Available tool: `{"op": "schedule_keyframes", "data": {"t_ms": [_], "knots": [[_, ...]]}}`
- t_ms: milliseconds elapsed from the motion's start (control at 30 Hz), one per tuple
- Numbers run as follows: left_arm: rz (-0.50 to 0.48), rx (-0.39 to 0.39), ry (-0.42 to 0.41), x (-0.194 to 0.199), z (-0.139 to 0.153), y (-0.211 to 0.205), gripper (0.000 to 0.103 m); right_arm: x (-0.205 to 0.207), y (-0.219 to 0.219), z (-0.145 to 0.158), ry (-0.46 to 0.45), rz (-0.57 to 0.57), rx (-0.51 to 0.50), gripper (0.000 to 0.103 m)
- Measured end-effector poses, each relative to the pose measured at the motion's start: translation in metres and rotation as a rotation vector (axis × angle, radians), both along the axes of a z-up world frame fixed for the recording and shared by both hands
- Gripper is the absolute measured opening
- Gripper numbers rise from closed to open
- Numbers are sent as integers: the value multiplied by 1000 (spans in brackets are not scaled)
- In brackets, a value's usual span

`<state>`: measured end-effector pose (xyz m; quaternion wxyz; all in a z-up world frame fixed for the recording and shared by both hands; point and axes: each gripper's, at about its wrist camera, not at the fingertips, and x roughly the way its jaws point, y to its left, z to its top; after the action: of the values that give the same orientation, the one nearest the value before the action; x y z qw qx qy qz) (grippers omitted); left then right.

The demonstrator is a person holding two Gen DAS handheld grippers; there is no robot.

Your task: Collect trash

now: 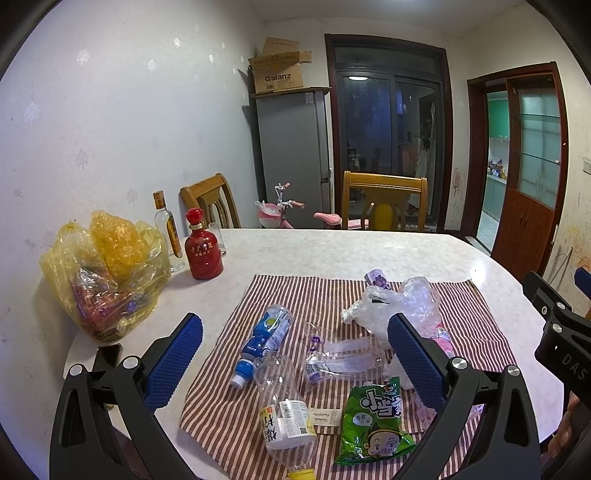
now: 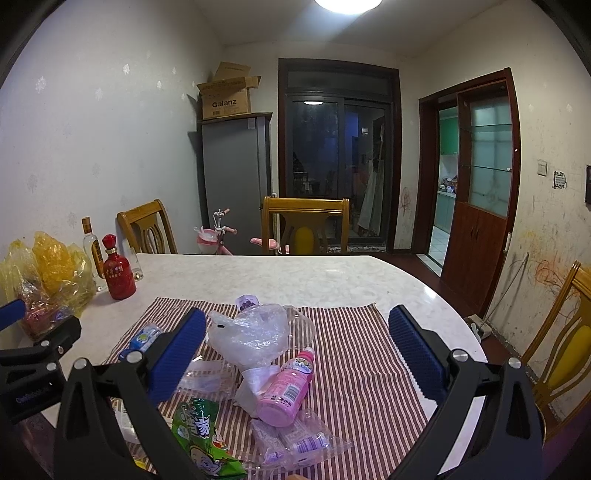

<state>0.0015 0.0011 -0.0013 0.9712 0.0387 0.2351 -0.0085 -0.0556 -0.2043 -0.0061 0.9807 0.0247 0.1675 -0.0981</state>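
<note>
Left wrist view: both grippers, left gripper (image 1: 295,332) and right gripper (image 2: 297,330), hover released above the striped cloth (image 1: 332,295), its trash untouched.

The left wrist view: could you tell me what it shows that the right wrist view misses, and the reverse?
Only the left wrist view shows the clear bottle with the yellow cap. Only the right wrist view shows the ceiling lamp and most of the pink bottle. Both share the striped cloth, green snack bag, red bottle, yellow bag and open tongs: left, right.
</note>
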Motion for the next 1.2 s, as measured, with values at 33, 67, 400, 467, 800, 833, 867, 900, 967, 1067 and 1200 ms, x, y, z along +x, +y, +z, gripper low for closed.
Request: {"op": "schedule_keyframes", "data": {"t_ms": [33,67,400,467,800,833,867,900,967,1067,1200], "knots": [[-1,0,1,0,0,0,97,0,1,0,1,1,2,99],[-1,1,0,0,0,0,97,2,-2,-2,1,0,2,99],[0,0,4,1,-1,0,97,2,0,-2,2,0,1,99],[0,0,2,1,-1,0,97,3,-1,-4,3,0,2,99],[1,0,4,2,-1,0,97,4,-2,-5,3,-1,0,99],[1,0,4,2,-1,0,97,4,-3,-5,4,0,1,99],[0,0,4,2,-1,0,97,4,-3,-5,4,1,1,99],[1,0,4,2,-1,0,97,4,-2,-5,4,0,1,99],[1,0,4,2,-1,0,97,4,-2,-5,4,0,0,99],[1,0,5,2,-1,0,97,4,-3,-5,4,1,0,99],[1,0,4,2,-1,0,97,4,-1,-4,4,0,0,99]]}}
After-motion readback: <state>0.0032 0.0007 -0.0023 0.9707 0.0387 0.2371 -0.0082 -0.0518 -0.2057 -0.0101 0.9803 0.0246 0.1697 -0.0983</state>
